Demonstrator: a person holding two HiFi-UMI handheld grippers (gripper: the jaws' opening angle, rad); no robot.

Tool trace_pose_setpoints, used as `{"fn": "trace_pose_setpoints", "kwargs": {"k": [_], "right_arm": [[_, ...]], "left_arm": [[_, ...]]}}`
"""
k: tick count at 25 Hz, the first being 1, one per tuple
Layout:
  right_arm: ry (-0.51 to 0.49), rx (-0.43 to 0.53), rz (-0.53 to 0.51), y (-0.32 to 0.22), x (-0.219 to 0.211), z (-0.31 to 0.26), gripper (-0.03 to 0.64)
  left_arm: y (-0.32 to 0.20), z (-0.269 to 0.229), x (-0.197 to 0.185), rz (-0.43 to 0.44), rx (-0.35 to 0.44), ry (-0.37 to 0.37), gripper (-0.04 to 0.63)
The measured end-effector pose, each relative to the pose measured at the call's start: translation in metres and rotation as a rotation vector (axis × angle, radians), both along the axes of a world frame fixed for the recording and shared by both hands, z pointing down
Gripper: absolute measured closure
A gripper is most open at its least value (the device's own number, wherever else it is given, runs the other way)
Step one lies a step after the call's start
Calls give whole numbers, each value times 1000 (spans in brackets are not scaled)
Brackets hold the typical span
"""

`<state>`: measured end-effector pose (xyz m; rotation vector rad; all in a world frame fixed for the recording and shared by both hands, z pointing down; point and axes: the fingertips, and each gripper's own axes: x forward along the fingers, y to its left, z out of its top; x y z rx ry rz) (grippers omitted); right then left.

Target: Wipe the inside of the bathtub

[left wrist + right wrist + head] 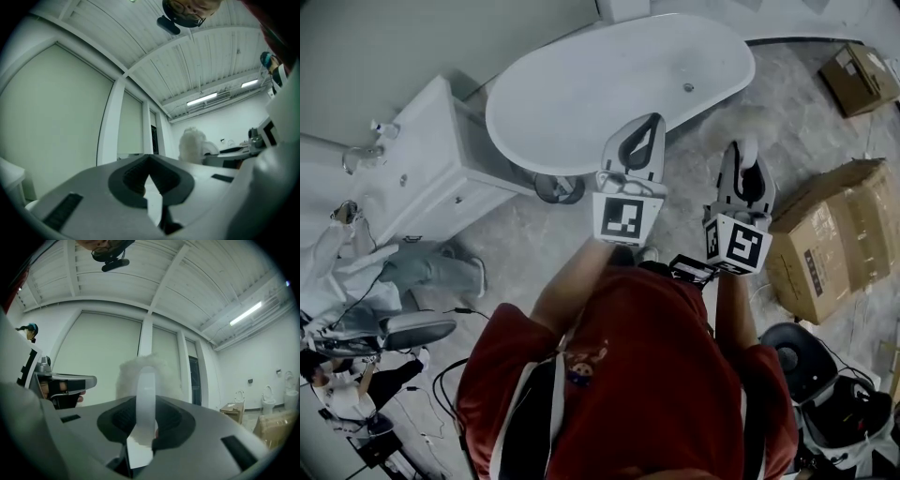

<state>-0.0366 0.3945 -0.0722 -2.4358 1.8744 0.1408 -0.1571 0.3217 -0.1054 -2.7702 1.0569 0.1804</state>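
The right gripper (146, 423) is being held with its jaws pinching the flat white handle of a fluffy white duster (145, 373). The head of the duster is standing clear above the jaw tips. The left gripper (151, 178) is being held with its jaws pressed together and nothing between them. Both grippers are being carried side by side, apart, in front of the person's chest. They are tilted upward, so that ceiling and wall fill each gripper view.

In the head view, the bathtub (534, 141) is lying at 12 o'clock from the grippers, near but untouched. Its white inside appears bare, with the drain (688, 87) toward 1 o'clock. A white cabinet (422, 178) is standing at 9 o'clock, close against the near end of the tub. Cardboard boxes (825, 234) are lying at 3 o'clock on the floor.

The step in hand is judged to be the approach, as no wiping contact is being made. For the next move, the right gripper should be tipped downward and carried over the rim toward 12 o'clock until the duster head meets the inner wall. A firm pinch is required, since the thin handle is likely to twist under sideways load. The left gripper should be held clear of the rim.
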Motion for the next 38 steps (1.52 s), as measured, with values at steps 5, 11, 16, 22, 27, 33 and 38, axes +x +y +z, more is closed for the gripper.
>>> {"fn": "trace_pose_setpoints", "kwargs": {"k": [5, 11, 16, 22, 27, 33, 38], "right_arm": [[-4, 5, 4, -5, 5, 5, 522], [-2, -8, -5, -29, 5, 18, 522], [16, -10, -20, -65, 14, 24, 522], [18, -16, -39, -108, 37, 28, 522], [-14, -27, -49, -156, 56, 36, 522], [30, -88, -80, -277, 16, 35, 522], [4, -67, -109, -312, 40, 32, 522]], "left_arm": [[-5, 6, 1, -7, 4, -8, 580], [-27, 18, 0, -20, -4, 5, 580], [-61, 24, 14, -29, -2, 24, 580], [-102, 26, 39, -49, 3, 17, 580], [-144, 33, 55, -71, -18, 18, 580], [-263, 38, 11, -105, -62, 20, 580], [-295, 39, 34, -134, -48, 5, 580]]}}
